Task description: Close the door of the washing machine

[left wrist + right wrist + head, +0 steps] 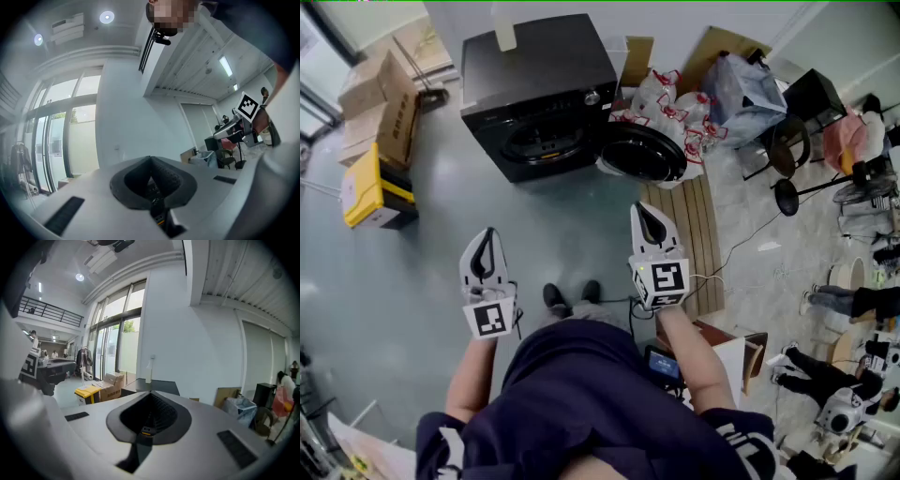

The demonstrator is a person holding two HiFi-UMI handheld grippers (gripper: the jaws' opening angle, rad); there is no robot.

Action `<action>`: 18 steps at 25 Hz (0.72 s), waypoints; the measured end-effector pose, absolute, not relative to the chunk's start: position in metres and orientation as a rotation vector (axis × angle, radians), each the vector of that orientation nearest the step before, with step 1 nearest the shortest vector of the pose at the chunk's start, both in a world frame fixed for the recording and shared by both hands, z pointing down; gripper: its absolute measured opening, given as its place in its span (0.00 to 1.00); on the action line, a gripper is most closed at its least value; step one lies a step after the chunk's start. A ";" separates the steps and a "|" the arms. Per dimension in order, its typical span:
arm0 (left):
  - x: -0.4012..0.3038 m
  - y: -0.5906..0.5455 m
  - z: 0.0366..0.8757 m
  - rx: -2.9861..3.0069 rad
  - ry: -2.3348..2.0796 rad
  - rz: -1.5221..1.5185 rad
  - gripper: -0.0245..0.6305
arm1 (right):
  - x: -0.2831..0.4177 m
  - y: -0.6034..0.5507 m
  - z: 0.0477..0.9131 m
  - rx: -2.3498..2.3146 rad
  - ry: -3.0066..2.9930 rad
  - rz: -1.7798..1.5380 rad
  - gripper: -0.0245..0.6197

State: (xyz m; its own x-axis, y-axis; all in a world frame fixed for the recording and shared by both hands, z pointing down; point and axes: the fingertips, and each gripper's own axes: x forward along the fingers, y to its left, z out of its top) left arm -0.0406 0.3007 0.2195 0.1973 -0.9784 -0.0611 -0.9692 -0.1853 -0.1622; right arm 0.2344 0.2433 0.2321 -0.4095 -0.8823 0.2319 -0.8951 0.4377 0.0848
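Washing machine door [642, 153] hangs open, while left hand-held gripper [489, 234] and right hand-held gripper [642, 212] sit pressed together.

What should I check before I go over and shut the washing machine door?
1. The door of the washing machine hangs open: ok, ready to push.
2. The left claw is shut and empty: ok.
3. The right claw is shut and empty: ok.
4. Either one close enough to touch the door: not ok, both are well short of it.
5. The drum opening is free of laundry: cannot tell, too dark.
6. The bags sit behind the door, out of its closing swing: ok.
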 end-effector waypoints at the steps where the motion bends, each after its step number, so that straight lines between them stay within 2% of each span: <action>1: -0.040 0.300 0.220 -2.298 1.891 -0.085 0.07 | 0.235 0.243 0.234 1.544 -2.448 0.080 0.06; 18: -0.027 0.299 0.229 -2.337 1.870 -0.118 0.07 | 0.240 0.241 0.244 1.525 -2.444 0.085 0.07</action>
State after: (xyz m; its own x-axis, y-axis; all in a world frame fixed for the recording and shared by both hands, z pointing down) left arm -0.0270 0.2990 0.2285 0.2217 -0.9747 -0.0294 -0.9632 -0.2142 -0.1624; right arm 0.2396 0.2413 0.2435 -0.4159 -0.8749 0.2482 -0.8900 0.4476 0.0863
